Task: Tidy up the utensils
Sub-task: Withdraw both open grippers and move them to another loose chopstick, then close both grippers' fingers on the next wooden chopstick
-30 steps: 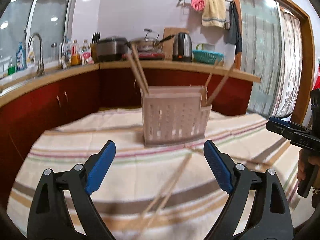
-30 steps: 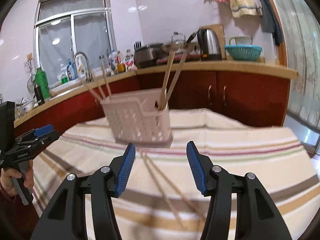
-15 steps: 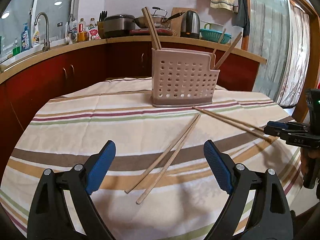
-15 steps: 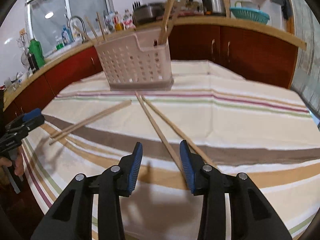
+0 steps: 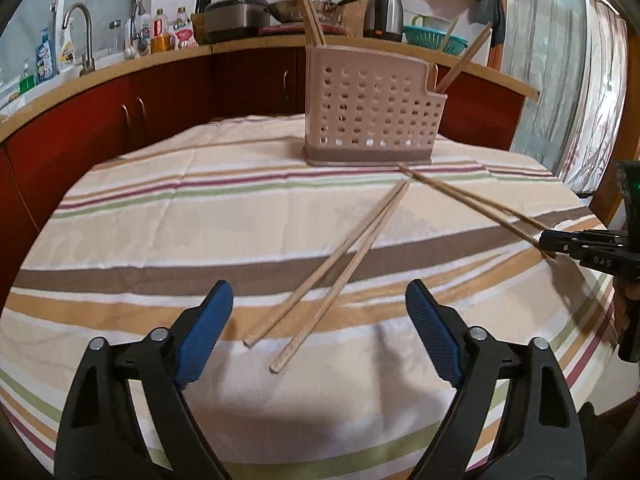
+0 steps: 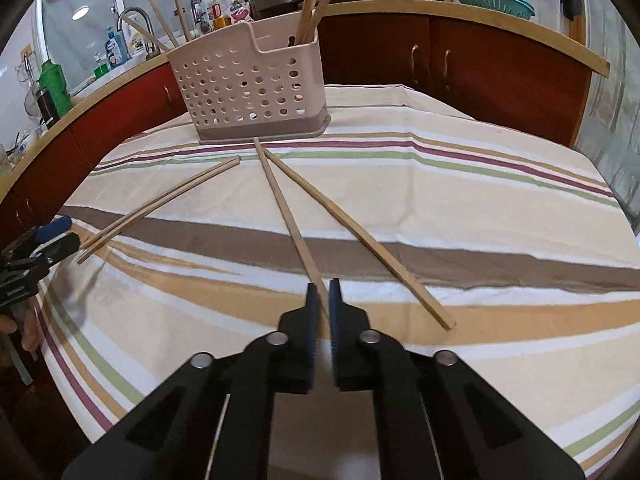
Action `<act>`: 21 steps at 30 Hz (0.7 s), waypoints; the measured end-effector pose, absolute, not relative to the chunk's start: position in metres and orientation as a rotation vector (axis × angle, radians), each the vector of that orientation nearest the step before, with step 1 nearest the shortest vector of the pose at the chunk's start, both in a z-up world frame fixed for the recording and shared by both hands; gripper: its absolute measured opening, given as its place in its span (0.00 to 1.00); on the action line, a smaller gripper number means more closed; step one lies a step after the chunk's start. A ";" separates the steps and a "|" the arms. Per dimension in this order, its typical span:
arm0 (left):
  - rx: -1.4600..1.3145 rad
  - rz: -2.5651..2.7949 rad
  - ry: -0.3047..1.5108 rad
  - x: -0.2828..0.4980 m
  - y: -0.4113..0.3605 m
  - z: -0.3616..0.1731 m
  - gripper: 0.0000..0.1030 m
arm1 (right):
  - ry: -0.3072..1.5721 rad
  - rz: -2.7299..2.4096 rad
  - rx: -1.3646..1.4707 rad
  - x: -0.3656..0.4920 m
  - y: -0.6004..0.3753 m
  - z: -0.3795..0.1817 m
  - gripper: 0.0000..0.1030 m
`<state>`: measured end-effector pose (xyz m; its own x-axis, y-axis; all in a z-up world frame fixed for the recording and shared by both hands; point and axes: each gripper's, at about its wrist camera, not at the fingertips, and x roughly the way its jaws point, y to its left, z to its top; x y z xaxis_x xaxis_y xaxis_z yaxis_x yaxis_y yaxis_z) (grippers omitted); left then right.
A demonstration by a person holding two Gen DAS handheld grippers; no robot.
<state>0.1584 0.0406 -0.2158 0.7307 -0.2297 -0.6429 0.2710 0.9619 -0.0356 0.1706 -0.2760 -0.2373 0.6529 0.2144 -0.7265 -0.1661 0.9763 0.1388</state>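
**Chopsticks on the striped cloth, one pinched**

Chopsticks, slim pale wooden sticks, lie in two loose pairs on the woven striped tablecloth (image 6: pixel 440 184). My right gripper (image 6: pixel 323 292) has its blue ribbed pads clamped on the near end of one chopstick (image 6: pixel 286 216); its partner (image 6: pixel 352 228) lies just beside, angling away. My left gripper (image 5: pixel 319 314) is wide but closing, nothing between its pads; the other pair (image 5: pixel 348 252) lies just ahead. Beyond stands the perforated plastic utensil holder (image 6: pixel 248 84), more sticks upright in it.
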 end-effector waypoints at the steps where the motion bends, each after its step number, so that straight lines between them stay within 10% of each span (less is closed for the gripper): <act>1: 0.063 -0.281 0.713 0.159 0.040 -0.218 0.76 | 0.832 0.219 0.062 0.169 -0.276 -0.237 0.03; 21: 0.120 -0.302 0.813 0.157 0.033 -0.236 0.50 | 0.794 0.260 0.119 0.140 -0.278 -0.239 0.03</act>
<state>0.1573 0.0330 -0.2355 0.6475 -0.2190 -0.7299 0.3102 0.9506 -0.0101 0.1399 -0.2783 -0.2393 0.6716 0.2743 -0.6883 -0.1855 0.9616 0.2022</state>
